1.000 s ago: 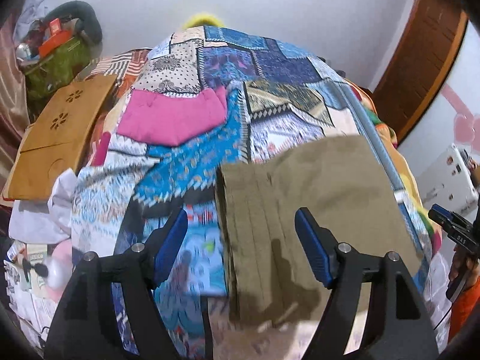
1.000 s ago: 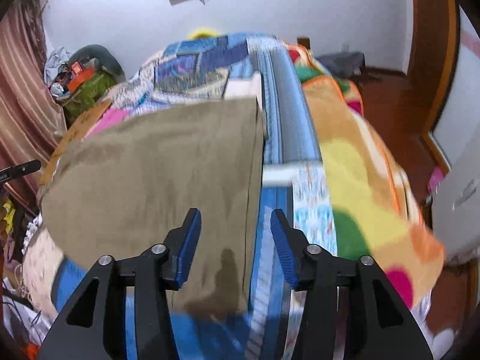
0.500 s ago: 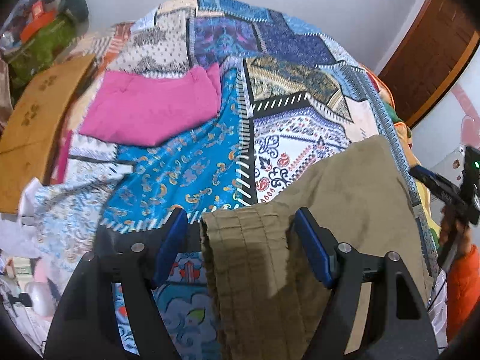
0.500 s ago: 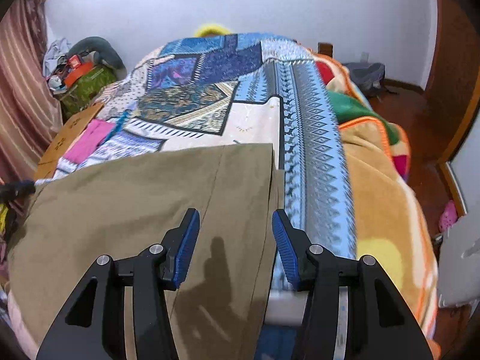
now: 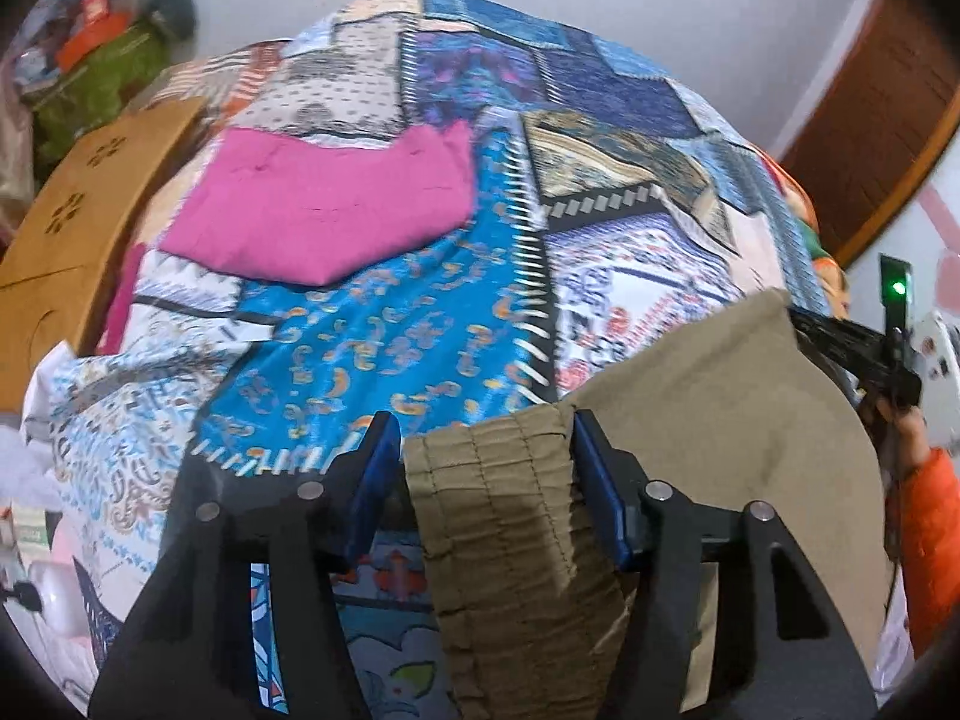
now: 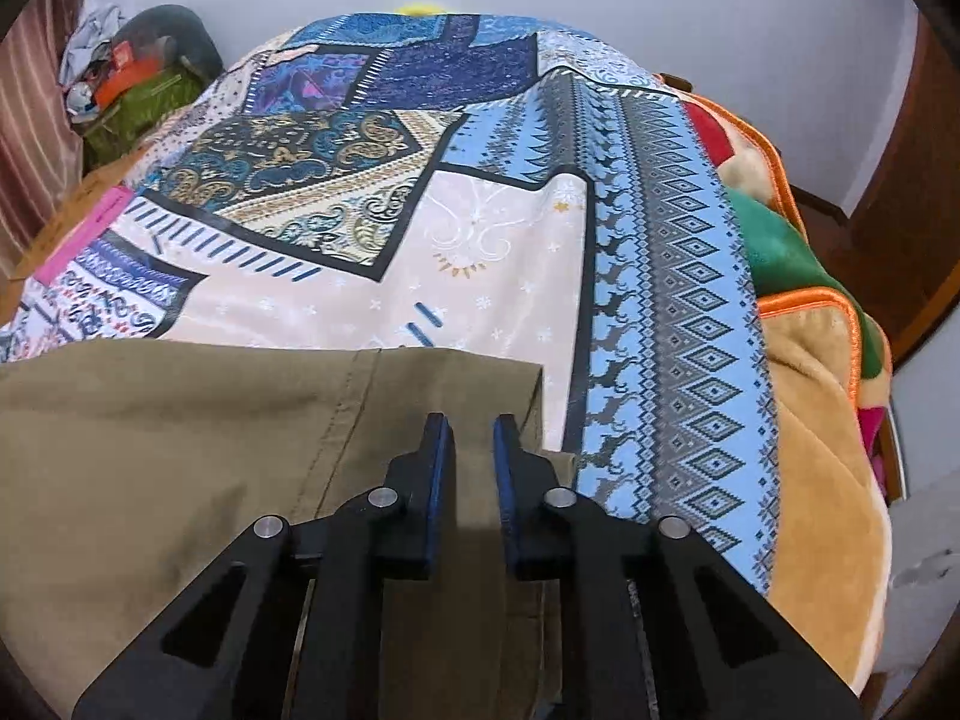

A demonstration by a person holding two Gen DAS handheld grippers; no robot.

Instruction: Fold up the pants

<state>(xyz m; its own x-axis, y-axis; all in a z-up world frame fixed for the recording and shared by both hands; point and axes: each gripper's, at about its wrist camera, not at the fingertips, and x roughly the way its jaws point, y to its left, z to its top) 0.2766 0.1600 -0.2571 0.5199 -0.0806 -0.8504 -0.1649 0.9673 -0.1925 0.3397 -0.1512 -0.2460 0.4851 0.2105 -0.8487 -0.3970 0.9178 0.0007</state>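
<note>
Olive pants (image 5: 720,420) lie flat across the near end of a patchwork bedspread (image 5: 390,348). In the left wrist view the ribbed elastic waistband (image 5: 492,510) sits between the jaws of my left gripper (image 5: 489,468), which are closing; a thin gap still shows at the left pad. In the right wrist view my right gripper (image 6: 471,450) is low over the far corner of the pants (image 6: 180,450), near a seam. Its jaws are closing to a narrow slit with a pinch of olive cloth in it. A hand in an orange sleeve (image 5: 930,516) holds that gripper at the right edge.
A folded pink garment (image 5: 324,210) lies farther up the bed. A wooden board (image 5: 78,228) leans at the left, with a cluttered green bag (image 5: 102,60) behind it. An orange-edged fleece blanket (image 6: 810,390) drapes the bed's right side. A brown door (image 5: 870,120) is at the right.
Both grippers sank and closed in on the pants. The left jaws narrowed around the waistband. The right jaws went from wide apart to nearly together at the pants' corner.
</note>
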